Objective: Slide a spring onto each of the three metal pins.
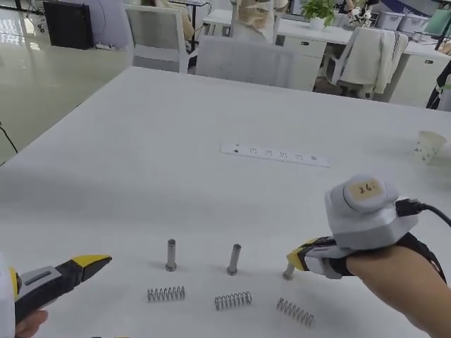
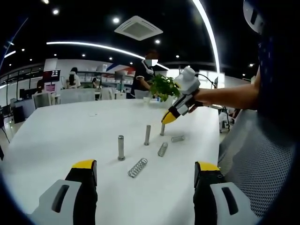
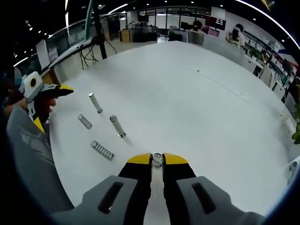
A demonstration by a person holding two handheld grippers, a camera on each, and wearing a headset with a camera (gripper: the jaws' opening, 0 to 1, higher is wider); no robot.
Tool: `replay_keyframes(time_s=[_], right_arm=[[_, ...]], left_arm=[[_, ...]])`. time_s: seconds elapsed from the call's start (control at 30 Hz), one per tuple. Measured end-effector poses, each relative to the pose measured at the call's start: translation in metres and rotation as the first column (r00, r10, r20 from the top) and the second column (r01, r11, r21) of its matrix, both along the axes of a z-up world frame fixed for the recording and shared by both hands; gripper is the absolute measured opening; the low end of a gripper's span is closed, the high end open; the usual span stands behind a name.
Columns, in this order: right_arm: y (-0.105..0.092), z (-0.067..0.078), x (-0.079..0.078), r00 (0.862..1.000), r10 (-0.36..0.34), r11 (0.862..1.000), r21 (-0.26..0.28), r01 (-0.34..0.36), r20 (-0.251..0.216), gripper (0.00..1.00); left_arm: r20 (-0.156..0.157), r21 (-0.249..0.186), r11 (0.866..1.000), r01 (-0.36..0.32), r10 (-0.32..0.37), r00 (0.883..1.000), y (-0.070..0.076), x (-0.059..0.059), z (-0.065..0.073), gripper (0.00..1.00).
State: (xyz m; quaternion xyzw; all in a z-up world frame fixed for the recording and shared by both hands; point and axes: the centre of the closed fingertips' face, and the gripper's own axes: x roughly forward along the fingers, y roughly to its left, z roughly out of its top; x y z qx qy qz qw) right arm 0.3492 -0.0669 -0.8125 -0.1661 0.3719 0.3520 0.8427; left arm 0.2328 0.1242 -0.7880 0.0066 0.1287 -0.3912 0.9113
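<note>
Springs [image 1: 233,301] lay flat on the bench [image 1: 211,141], just your side of the upright pins [image 1: 234,259], while your right hand-held gripper [image 1: 294,259] pinched the rightmost pin [image 1: 289,272] and your left hand-held gripper [image 1: 95,265], jaws spread, hovered nearest the leftmost spring [image 1: 166,293].

I found the tabletop [image 1: 141,155] white, smooth and matt. The pins [image 1: 171,254] were bare metal, satin grey with a faint sheen. The pin [image 3: 157,158] gripped in my right tool [image 3: 158,162] gleamed brighter at its end. The springs [image 1: 166,293] were bright coiled metal wire. My left tool [image 2: 145,165] carried glossy yellow plastic tips on matt black and grey plastic bodies, as did the right. The cup [image 1: 428,146] looked like paper.
</note>
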Motion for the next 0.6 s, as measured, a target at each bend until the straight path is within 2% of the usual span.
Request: replay_keyframes(time_s=[0.4, 0.6], right_arm=[[-0.0001, -0.0008, -0.0013, 1.0, 0.01, 1.0, 0.0, -0.01, 0.003, 0.08], [-0.0007, 0.0016, -0.0008, 1.0, 0.013, 1.0, 0.002, -0.013, 0.02, 0.15]], left_arm=[[-0.001, 0.004, 1.0, 0.001, -0.001, 1.0, 0.0006, -0.0005, -0.0005, 0.82], [0.0, 0.004, 1.0, -0.001, 0.001, 1.0, 0.0005, 0.0002, -0.0003, 0.82]])
